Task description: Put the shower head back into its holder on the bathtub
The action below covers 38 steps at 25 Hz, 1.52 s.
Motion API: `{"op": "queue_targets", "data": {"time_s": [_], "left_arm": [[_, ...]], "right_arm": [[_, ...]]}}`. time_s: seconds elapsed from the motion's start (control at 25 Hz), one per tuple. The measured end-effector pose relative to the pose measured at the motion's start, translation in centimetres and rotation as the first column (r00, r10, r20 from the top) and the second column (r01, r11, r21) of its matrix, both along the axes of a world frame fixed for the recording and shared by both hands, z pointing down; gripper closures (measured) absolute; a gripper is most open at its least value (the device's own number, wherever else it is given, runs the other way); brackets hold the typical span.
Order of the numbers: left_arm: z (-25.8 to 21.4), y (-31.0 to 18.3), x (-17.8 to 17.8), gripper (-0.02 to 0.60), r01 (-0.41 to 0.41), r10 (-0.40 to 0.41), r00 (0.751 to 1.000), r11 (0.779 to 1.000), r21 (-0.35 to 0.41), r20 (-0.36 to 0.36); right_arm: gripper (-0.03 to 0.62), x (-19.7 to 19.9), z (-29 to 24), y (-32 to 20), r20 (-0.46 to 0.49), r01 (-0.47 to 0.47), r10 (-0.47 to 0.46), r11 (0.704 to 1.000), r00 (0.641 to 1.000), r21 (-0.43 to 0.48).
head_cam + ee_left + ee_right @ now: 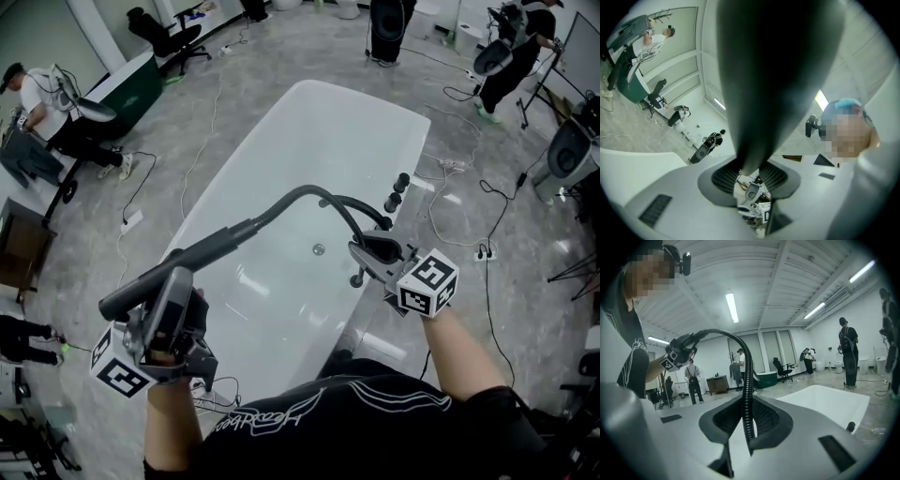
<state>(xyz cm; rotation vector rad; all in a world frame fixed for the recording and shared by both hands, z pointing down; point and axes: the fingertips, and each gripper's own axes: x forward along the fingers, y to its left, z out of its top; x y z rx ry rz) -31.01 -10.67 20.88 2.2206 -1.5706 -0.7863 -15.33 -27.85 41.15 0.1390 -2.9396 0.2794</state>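
Left gripper (175,292) clamped on shower head (183,265); right gripper (373,251) pinching hose (748,380). Head view alone shows bathtub (309,122), grey floor (234,84), cables (497,216).

**Both grippers clamped, arms reaching forward**

The left gripper (178,281) sits low at the left of the head view, tilted slightly upward. Its jaws are closed on the handle of the shower head (202,246). The left forearm (173,422) runs straight back to the body. The right gripper (364,251) is further forward, its jaws pinching the hose (309,195), with the right forearm (469,352) angled inward behind it.
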Motion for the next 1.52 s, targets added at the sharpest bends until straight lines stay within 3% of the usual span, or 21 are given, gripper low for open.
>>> {"op": "queue_targets", "data": {"time_s": [0.44,0.76,0.96,1.04,1.24,1.52], "left_arm": [[3.6,-4.4,4.5,0.448,-0.106,0.107,0.994,0.992,-0.068,0.007],[5.1,-6.1,5.9,0.448,-0.168,0.173,0.984,0.980,-0.103,0.041],[5.3,-6.5,6.5,0.448,-0.220,0.222,0.975,0.970,-0.103,0.009],[5.4,-6.7,6.6,0.448,-0.231,0.233,0.972,0.967,-0.108,0.012],[8.1,-8.2,9.1,0.448,-0.229,0.249,0.962,0.958,-0.173,0.108],[13.5,-11.4,12.5,0.448,-0.226,0.297,0.921,0.934,-0.277,0.251]], "right_arm": [[0.528,3.6,10.2,-1.2,-0.166,-0.076,0.062,0.994,0.984,-0.077],[0.525,4.1,16.2,0.5,-0.313,-0.086,0.038,0.986,0.949,-0.140],[0.502,4.4,18.3,2.1,-0.374,-0.103,0.030,0.978,0.927,-0.179],[0.462,4.8,18.8,2.3,-0.394,-0.127,0.046,0.975,0.918,-0.182],[0.451,7.7,19.4,1.4,-0.372,-0.186,0.094,0.958,0.923,-0.218],[0.451,10.1,16.8,0.5,-0.301,-0.253,0.178,0.939,0.937,-0.234]]}}
